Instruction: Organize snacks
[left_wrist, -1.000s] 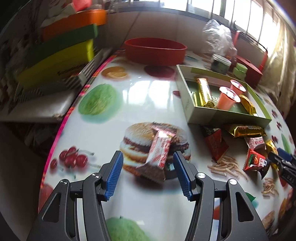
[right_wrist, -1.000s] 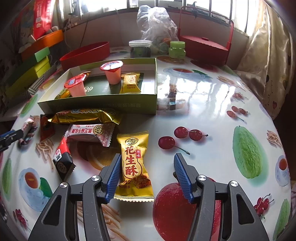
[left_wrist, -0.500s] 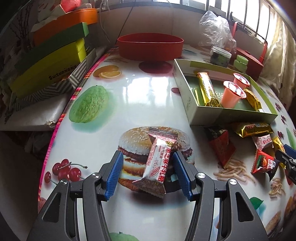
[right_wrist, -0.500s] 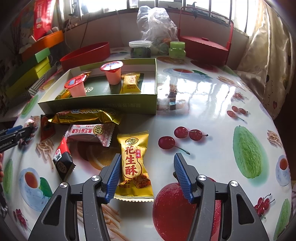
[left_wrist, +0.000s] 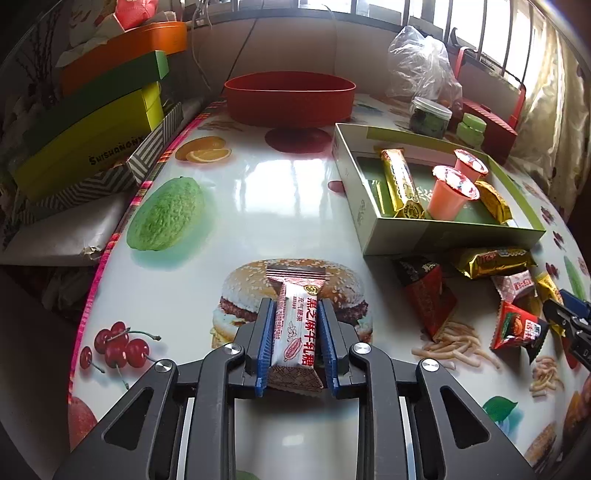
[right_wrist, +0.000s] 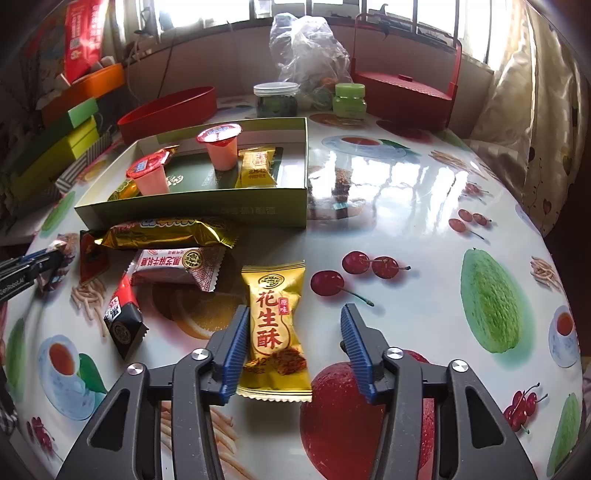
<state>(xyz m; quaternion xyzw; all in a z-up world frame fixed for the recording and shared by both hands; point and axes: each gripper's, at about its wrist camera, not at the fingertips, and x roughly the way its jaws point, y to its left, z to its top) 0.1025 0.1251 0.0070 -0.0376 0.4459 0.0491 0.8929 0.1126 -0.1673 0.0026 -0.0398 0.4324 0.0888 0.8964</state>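
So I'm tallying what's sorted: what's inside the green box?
In the green box: two pink jelly cups, a yellow packet, a gold bar. The near wall hides some floor.

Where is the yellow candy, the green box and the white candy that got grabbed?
yellow candy (right_wrist: 275, 325), right wrist view, middle of its wrapper.
green box (right_wrist: 207, 212), right wrist view, its near wall.
white candy (left_wrist: 295, 328), left wrist view, its printed front.

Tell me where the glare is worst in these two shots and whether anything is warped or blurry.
Left wrist view: window glare whitens the tablecloth beside the green tray; fisheye bends the table edge; the left gripper and its candy bar look sharp. Right wrist view: glare beyond the tray; corners dark.
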